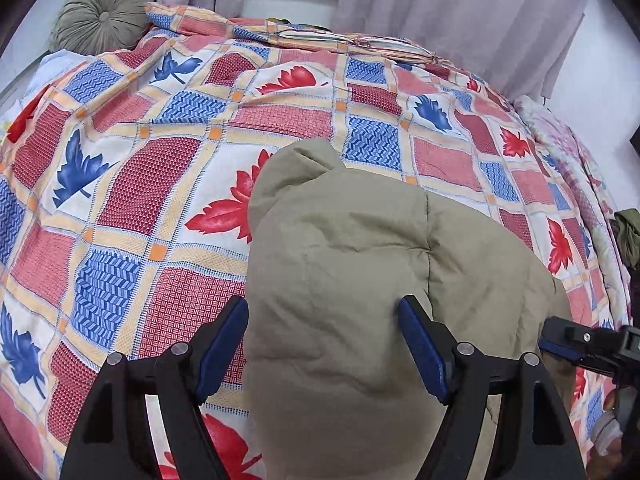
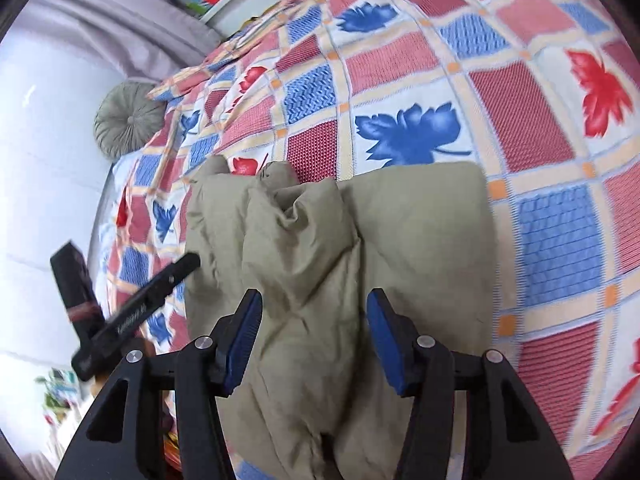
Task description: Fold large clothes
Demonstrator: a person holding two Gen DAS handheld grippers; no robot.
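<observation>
Your left tongs (image 1: 322, 344) over the khaki padded garment (image 1: 360, 280)

Your blue pads (image 1: 420, 348) stand apart, straddling a puffy fold lying on the leaf-patterned bedspread (image 1: 160, 160); the right tongs (image 1: 560, 346) touch its edge.

**Bed surface and the items resting on it**

We see a bed (image 1: 120, 208) covered by a patchwork bedspread (image 2: 540, 120) of red and blue squares with leaf motifs. On it lies a padded khaki garment (image 1: 360, 280), bunched into thick folds. A round pleated green cushion (image 1: 100, 16) sits at the far end, beside a folded blanket (image 1: 280, 32) in the same pattern.
</observation>
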